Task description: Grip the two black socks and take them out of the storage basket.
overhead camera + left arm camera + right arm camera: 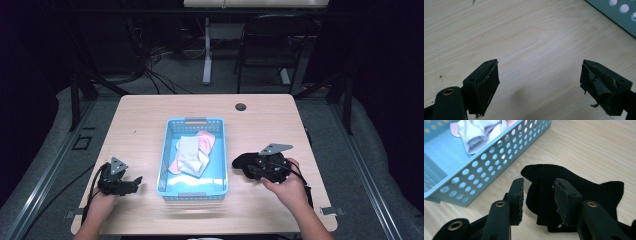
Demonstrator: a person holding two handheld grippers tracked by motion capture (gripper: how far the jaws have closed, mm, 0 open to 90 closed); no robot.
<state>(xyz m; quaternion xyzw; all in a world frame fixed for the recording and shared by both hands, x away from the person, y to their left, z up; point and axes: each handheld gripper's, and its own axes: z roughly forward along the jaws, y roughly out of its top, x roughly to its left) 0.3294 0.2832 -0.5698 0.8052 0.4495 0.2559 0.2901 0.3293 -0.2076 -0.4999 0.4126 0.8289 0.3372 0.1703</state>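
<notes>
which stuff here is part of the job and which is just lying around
In the job: black sock under the open right tool; blue basket; white sock and pink sock in it.

Lying about: folding chair; floor cables.

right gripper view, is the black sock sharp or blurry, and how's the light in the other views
Right gripper view: black sock fairly sharp, ribbing visible, blue basket soft at its far end. Left gripper view: even light, faint jaw shadow on the table. High view: table lit, surroundings dark.

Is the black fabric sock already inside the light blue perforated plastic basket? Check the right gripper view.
No, the black fabric sock lies on the wooden table beside the light blue perforated plastic basket.
</notes>
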